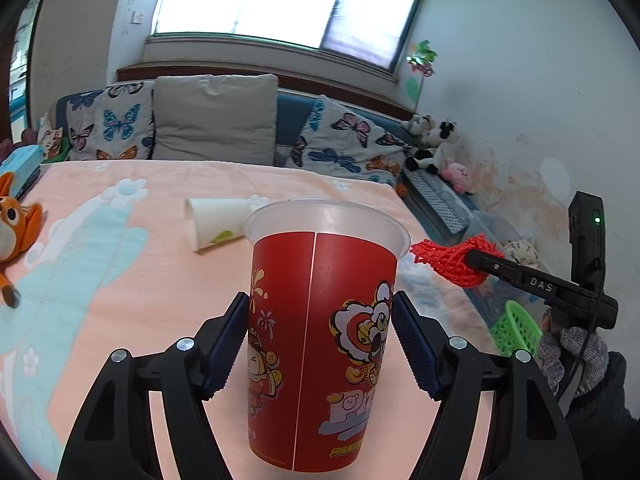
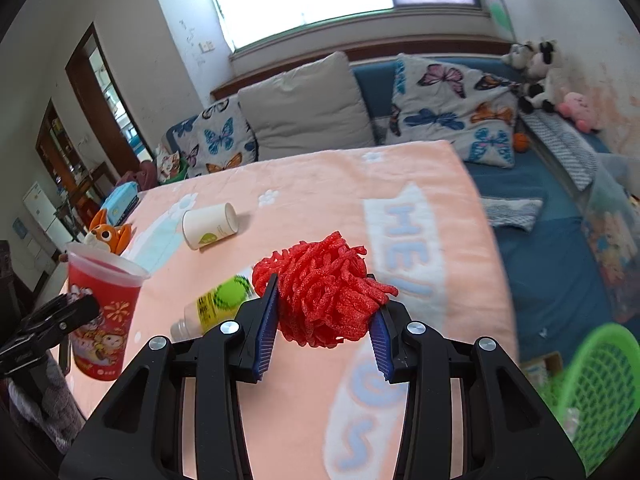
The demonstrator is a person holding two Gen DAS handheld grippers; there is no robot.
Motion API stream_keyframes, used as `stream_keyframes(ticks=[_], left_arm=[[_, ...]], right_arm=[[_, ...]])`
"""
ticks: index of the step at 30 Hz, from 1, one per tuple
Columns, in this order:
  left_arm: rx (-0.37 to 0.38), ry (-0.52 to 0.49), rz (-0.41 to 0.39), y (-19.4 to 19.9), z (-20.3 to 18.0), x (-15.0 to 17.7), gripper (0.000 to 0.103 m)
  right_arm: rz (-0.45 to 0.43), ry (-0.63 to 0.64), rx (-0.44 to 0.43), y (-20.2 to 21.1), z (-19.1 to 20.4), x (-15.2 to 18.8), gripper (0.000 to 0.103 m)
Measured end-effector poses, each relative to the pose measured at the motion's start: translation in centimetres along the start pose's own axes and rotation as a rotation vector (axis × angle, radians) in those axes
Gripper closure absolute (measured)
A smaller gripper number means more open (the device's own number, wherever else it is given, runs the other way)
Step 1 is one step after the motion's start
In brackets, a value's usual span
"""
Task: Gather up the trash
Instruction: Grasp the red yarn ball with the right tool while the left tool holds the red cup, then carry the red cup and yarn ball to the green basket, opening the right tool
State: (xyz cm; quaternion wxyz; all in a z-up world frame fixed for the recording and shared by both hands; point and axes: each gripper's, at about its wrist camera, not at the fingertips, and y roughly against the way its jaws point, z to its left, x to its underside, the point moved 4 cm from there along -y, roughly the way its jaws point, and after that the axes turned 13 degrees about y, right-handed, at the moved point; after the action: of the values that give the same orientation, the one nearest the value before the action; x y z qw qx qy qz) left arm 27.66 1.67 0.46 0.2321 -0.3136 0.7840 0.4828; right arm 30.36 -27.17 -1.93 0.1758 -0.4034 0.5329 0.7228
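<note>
My left gripper (image 1: 320, 336) is shut on a red printed plastic cup (image 1: 320, 340), upright above the pink blanket (image 1: 120, 280); the cup also shows in the right wrist view (image 2: 104, 312). My right gripper (image 2: 324, 316) is shut on a red foam fruit net (image 2: 324, 292), held above the blanket; the net also shows in the left wrist view (image 1: 448, 258). A white paper cup (image 2: 210, 225) lies on its side further back, seen too in the left wrist view (image 1: 218, 222). A small bottle with a yellow-green label (image 2: 212, 306) lies on the blanket left of my right gripper.
A green mesh basket (image 2: 600, 388) sits low at the right, off the blanket's edge, also in the left wrist view (image 1: 514, 330). An orange plush toy (image 1: 16, 228) and a blue box (image 1: 20, 164) lie at the left. Cushions and a sofa stand behind.
</note>
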Motion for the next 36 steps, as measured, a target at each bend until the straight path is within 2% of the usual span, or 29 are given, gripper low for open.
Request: stream_keyframes(ticks=[11, 24, 28, 32, 36], left_arm=[[0.114, -0.082, 0.067, -1.3, -9.4, 4.7, 0.034], [0.22, -0.186, 0.156, -4.4, -20.1, 9.5, 0.034], [0.246, -0.217, 0.183, -5.3, -22.9, 10.7, 0.033], [0.264, -0.246, 0.199, -6.1, -25.5, 11.6, 0.033], [0.279, -0.273, 0.208, -6.7, -27.6, 12.2, 0.033]], right_arm=[[-0.023, -0.051, 0.145, 9.4, -6.1, 6.8, 0.06], [0.017, -0.18, 0.332, 16.4, -14.7, 15.4, 0.057], [0.032, -0.202, 0.364, 17.3, -15.9, 17.2, 0.051], [0.031, -0.22, 0.391, 18.3, -16.9, 18.6, 0.036], [0.024, -0.24, 0.403, 19.0, -17.6, 19.5, 0.03]])
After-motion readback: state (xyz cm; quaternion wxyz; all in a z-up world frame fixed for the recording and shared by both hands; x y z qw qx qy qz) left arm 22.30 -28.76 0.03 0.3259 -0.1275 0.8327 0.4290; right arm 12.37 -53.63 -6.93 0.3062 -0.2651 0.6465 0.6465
